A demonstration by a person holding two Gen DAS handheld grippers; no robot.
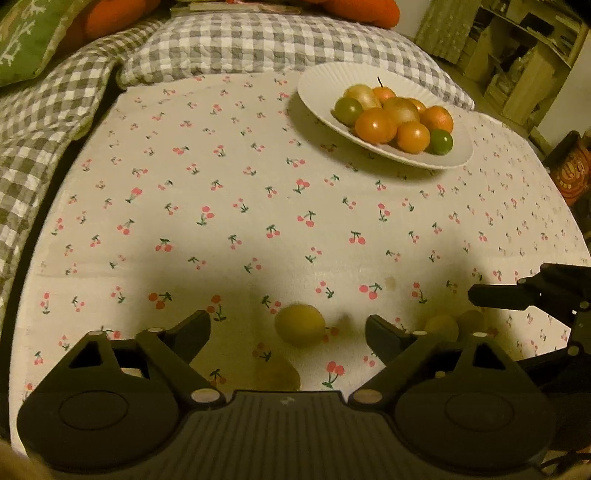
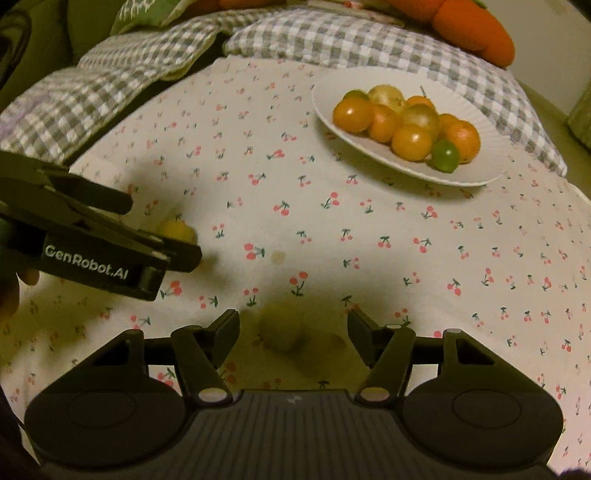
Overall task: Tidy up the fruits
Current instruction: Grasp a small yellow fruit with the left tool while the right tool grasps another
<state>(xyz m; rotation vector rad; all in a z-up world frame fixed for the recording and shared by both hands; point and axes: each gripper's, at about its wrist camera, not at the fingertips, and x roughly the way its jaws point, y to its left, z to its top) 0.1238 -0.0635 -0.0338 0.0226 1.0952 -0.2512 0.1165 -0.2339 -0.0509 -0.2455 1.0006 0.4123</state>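
Note:
A white plate [image 1: 321, 83] holds several orange, yellow and green fruits at the back right of the cherry-print cloth; it also shows in the right wrist view [image 2: 332, 83]. My left gripper [image 1: 288, 328] is open, with a yellow fruit [image 1: 300, 324] lying on the cloth between its fingers. My right gripper [image 2: 293, 332] is open over two yellow fruits [image 2: 282, 330], which lie side by side in shadow between its fingers. In the right wrist view the left gripper [image 2: 162, 229] stands at the left around its yellow fruit [image 2: 177, 230].
Grey checked cushions [image 1: 258, 40] lie behind the cloth, with an orange pillow [image 2: 476, 29] and a green one [image 1: 22, 40]. Wooden shelves [image 1: 517, 55] stand at the far right. The cloth's edge curves down at left and right.

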